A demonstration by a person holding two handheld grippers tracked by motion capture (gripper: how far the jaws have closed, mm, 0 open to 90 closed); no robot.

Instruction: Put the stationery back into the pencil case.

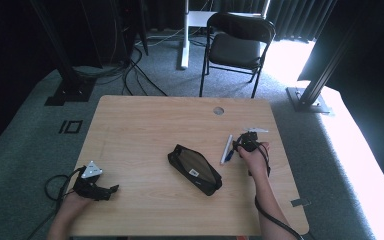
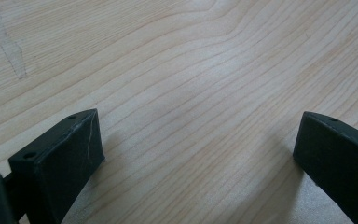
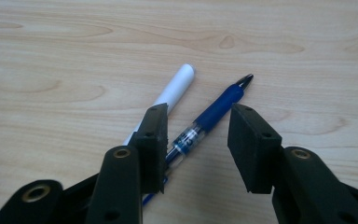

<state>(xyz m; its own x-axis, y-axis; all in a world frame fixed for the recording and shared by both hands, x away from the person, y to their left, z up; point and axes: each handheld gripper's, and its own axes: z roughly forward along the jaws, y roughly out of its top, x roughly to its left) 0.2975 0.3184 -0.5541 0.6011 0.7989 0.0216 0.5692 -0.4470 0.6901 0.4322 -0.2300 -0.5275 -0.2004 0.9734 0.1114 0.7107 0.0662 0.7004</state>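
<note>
The right gripper (image 3: pixel 196 140) hovered with jaws partly apart over a blue-gripped clear ballpoint pen (image 3: pixel 205 123) beside a white marker (image 3: pixel 175 88); the left gripper (image 2: pixel 196 154) rested wide open on the pale wooden table (image 1: pixel 145 130).

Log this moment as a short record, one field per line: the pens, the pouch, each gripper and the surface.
blue pen: lies flat on the table, tip pointing away, between the right gripper's jaws in the right gripper view
white pen: lies beside the blue pen, partly behind one jaw
black pouch: lies at the table's middle, apart from both pens
right gripper: jaws apart, around the blue pen, pads not pressing on it
left gripper: jaws wide open over bare wood, nothing between them
table: light wood
</note>
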